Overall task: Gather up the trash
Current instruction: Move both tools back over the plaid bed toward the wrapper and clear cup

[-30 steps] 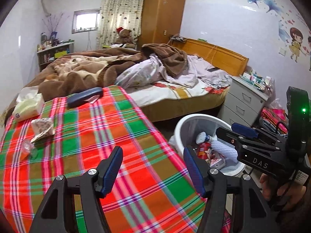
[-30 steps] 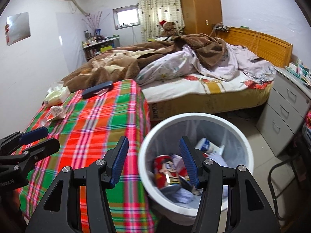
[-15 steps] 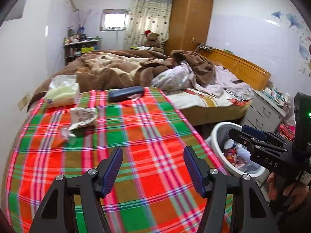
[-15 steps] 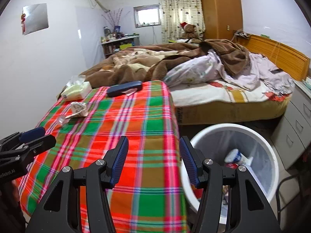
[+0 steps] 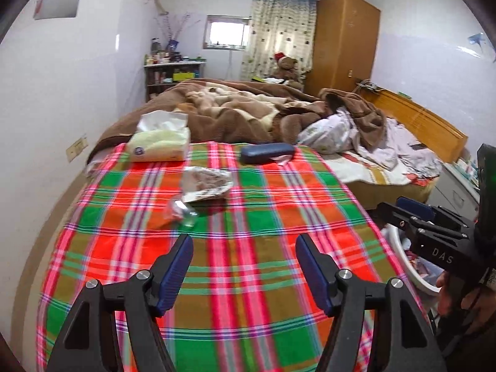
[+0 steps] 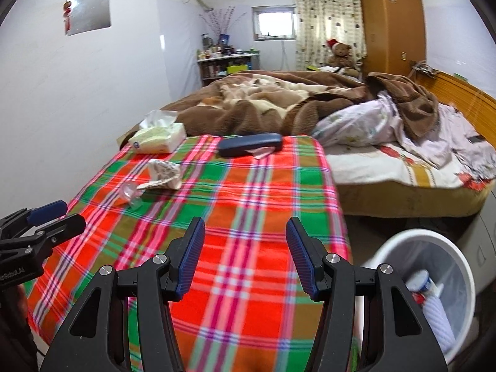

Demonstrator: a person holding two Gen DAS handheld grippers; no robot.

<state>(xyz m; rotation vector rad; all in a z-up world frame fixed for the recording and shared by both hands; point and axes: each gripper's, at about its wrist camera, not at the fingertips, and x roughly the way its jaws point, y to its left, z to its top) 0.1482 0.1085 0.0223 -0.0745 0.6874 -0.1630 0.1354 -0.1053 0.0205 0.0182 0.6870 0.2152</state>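
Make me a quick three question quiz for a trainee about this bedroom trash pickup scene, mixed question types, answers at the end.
1. True or false: the left gripper is holding a piece of trash.
2. Multiple choice: the white trash bin stands A) on the plaid cloth, B) on the floor beside the plaid-covered surface, C) on the bed.
3. Short answer: which two loose bits of litter lie near each other on the cloth, nearer the grippers than the tissue pack?

Key
1. False; nothing is between its jaws, which are opening.
2. B
3. The crumpled wrapper and the clear plastic piece; the dark blue case lies farther back.
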